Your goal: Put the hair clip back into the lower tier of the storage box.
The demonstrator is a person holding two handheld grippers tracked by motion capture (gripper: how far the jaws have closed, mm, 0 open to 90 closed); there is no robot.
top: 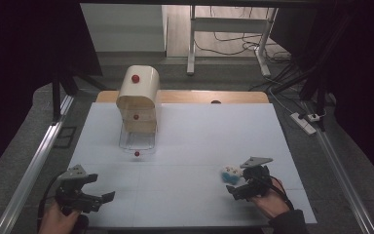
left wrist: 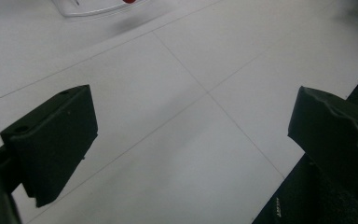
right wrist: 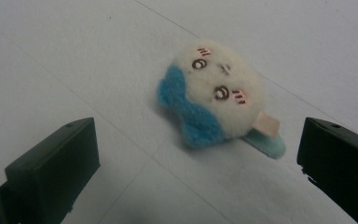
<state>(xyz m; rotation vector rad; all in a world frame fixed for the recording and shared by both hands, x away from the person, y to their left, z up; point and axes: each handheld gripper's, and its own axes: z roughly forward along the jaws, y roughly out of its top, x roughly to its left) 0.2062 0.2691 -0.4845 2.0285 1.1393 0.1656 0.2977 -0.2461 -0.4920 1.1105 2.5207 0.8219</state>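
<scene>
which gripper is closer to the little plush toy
Right. The right gripper sits just beside the plush toy, open jaws either side of it in the right gripper view. The left gripper is far across the table, near its left front corner.

Dim, grainy frames; soft shadows, dark surroundings

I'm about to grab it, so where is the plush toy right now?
The plush toy lies on the white table at the high view's right, just ahead of the open right gripper.
</scene>
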